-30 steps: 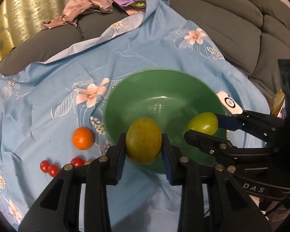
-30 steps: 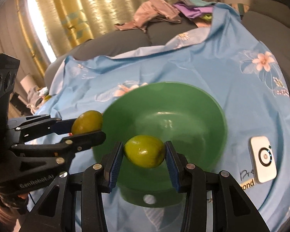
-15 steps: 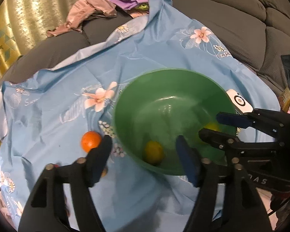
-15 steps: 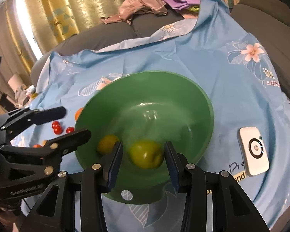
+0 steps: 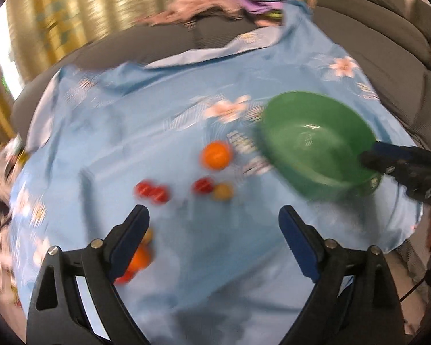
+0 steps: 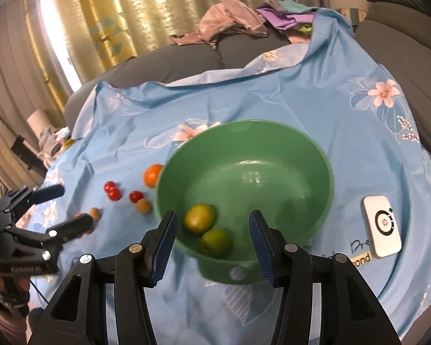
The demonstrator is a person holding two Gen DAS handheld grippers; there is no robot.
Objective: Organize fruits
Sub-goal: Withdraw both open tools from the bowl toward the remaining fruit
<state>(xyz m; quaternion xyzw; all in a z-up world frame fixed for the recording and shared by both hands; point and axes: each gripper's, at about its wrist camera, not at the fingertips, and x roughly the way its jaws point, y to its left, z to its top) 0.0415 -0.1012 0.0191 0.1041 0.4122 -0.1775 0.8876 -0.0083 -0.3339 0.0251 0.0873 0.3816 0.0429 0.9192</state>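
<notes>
Blue floral cloth (image 6: 316,106) carries green bowl (image 6: 316,155), orange (image 6: 152,174), white device (image 6: 382,225)

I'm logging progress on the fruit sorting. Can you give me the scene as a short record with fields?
container: green bowl on the blue floral cloth
in bowl: yellow-green fruit, green fruit
outside bowl: orange, cherry tomatoes, small brown fruits
left tongs: open, empty, over the loose fruit
right tongs: open, empty, at the bowl's near rim
other: white device right of bowl
</notes>
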